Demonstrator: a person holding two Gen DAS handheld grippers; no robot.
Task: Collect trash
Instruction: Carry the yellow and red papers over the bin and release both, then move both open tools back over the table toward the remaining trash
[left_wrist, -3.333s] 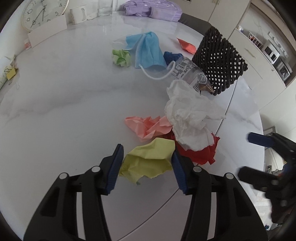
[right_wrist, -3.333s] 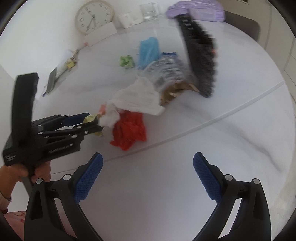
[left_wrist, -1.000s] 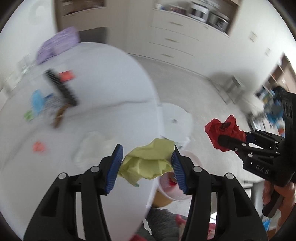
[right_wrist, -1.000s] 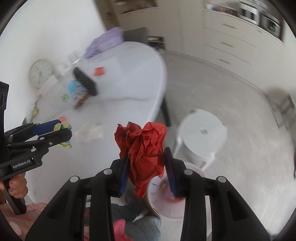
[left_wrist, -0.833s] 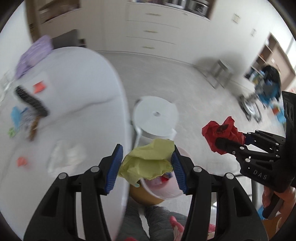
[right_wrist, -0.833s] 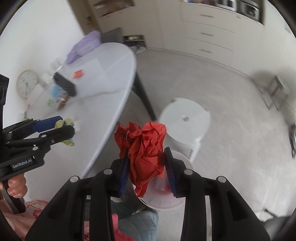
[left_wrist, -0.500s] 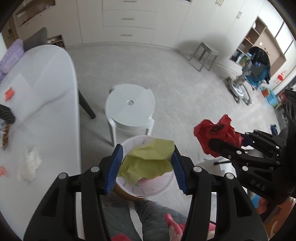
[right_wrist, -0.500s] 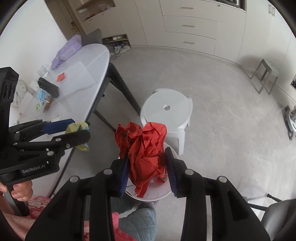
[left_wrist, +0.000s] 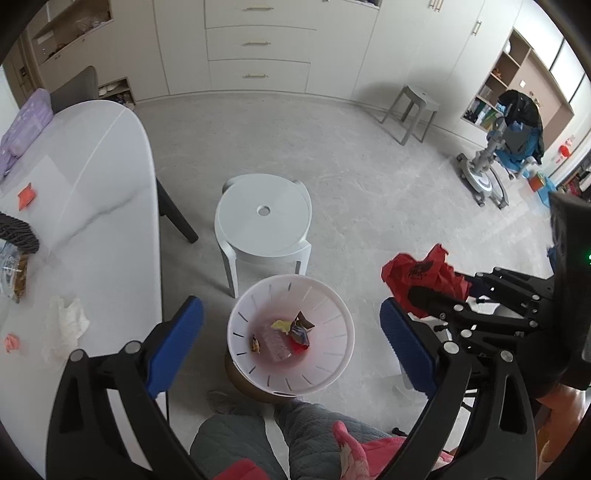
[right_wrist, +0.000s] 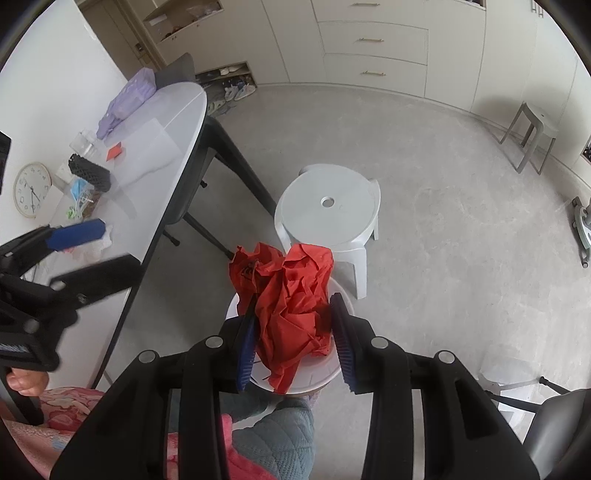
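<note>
Currently: left tool (left_wrist: 291, 339) spread wide, empty, above white waste bin (left_wrist: 325, 295); right tool (right_wrist: 293, 332) clamping crumpled red paper (right_wrist: 291, 291).

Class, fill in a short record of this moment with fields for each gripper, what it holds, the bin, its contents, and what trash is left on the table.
left gripper: open, empty, above the bin
right gripper: shut on the red paper
bin: white, on the floor beside the white stool
bin contents: a yellow scrap and a few wrappers
table: white tissue, pink paper and other trash
step not yet done: red paper not in the bin
</note>
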